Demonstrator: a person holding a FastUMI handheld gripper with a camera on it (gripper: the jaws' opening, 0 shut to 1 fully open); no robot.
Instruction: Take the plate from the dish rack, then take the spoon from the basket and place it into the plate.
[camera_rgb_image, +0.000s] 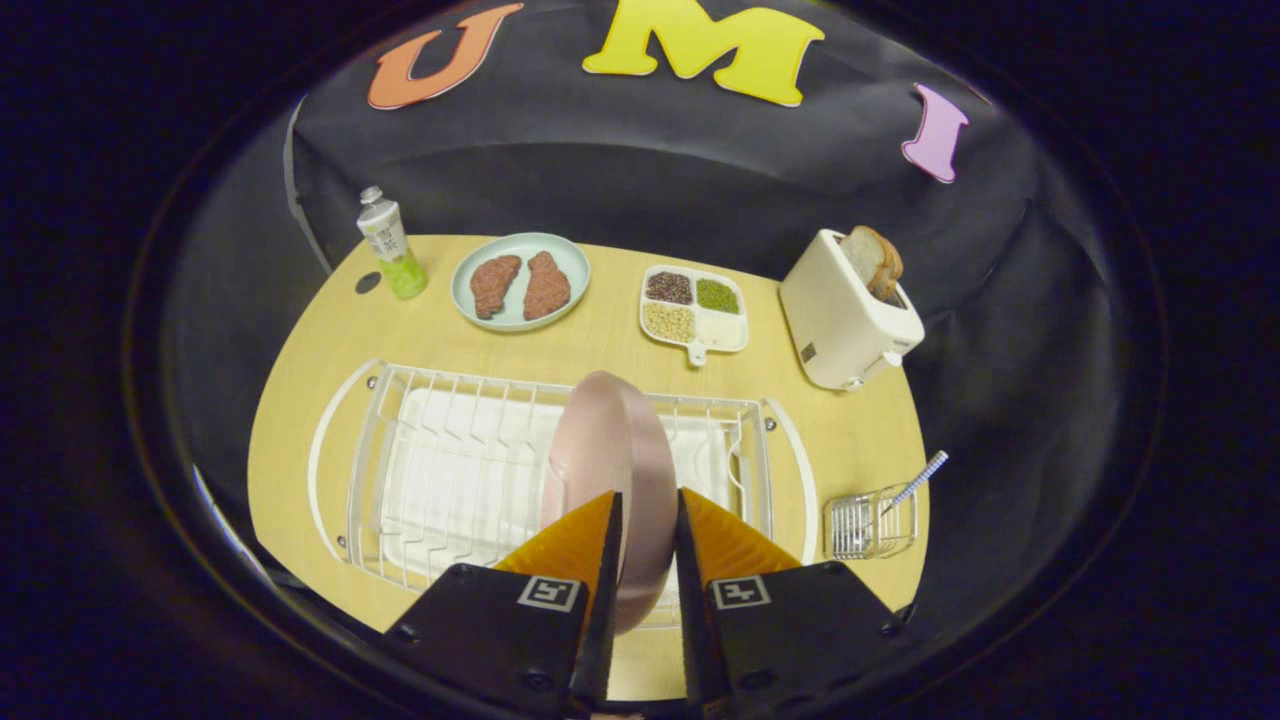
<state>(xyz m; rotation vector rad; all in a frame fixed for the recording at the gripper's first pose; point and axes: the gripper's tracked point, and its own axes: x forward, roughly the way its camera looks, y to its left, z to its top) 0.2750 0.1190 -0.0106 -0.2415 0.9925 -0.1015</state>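
**Plate clamped edge-on in the rack**

The wooden table (600, 350) runs out to a curved edge on both sides, with the dark booth wall close behind it. The white wire dish rack (450, 470) takes up most of the near half; its raised wires and outer frame hem in the plate from the left and the far side, while the rack's right end has a short stretch of bare wood before the small wire basket (870, 525). Open tabletop lies between the rack and the far row of things: a bottle (390, 245), a pale plate of two meat patties (520, 282), a divided tray of grains (695, 310) and a toaster (848, 310) with bread in it.

The pink plate (620, 450) stands upright on its edge in the rack, rim toward the camera. The gripper (648, 500) has its fingers nearly closed, one on each face of the plate's near rim, pinching it. The spoon (915, 482) leans in the basket, handle sticking up and to the right, well apart from the fingers.
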